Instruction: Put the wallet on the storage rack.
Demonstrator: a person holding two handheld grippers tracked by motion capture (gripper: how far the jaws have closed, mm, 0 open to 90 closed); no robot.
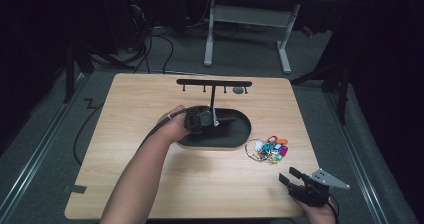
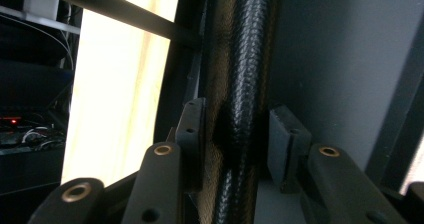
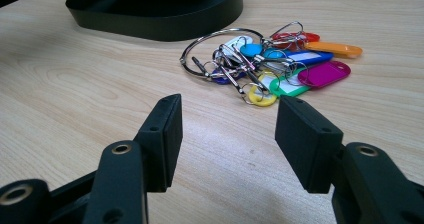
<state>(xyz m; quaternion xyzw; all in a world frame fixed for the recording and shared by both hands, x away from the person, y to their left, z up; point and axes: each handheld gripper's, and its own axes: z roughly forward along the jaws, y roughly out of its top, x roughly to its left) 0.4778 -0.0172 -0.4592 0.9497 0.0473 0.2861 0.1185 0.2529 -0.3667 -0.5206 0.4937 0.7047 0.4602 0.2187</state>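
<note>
The room was dark, with a grey floor [image 1: 45, 119] round the counter [image 1: 150, 184], a white-legged desk [image 1: 247, 31] beyond its far edge, and cables trailing over the floor at its far-left corner. The counter itself was a pale wood-grain board with rounded corners, lit brightly against the gloom.

The black key stand [image 1: 215, 119] served as landmark: its oval tray base sat just right of the counter's middle, a thin post rose from it, and a crossbar with small hooks ran along the top toward the far edge.

The left claw [image 1: 210, 118] lay over the near-left part of the stand's base, reached in by a bare forearm from the near edge. In the left gripper view the post [image 2: 245, 84] stood between the pads [image 2: 192, 134]; the left pad sat against it or nearly so, while a gap showed before the right pad, so the claw looked released round the post, not clenched.

The bunch of keys [image 1: 269, 149], a wire ring with coloured plastic tags, lay flat on the counter just right of the stand's base and near it, not touching.

The right claw [image 1: 292, 178] rested near the counter's near-right corner, nearer than the keys. In the right gripper view [image 3: 227, 134] it stood released, pads apart with bare wood between, pointing at the keys [image 3: 265, 64].
</note>
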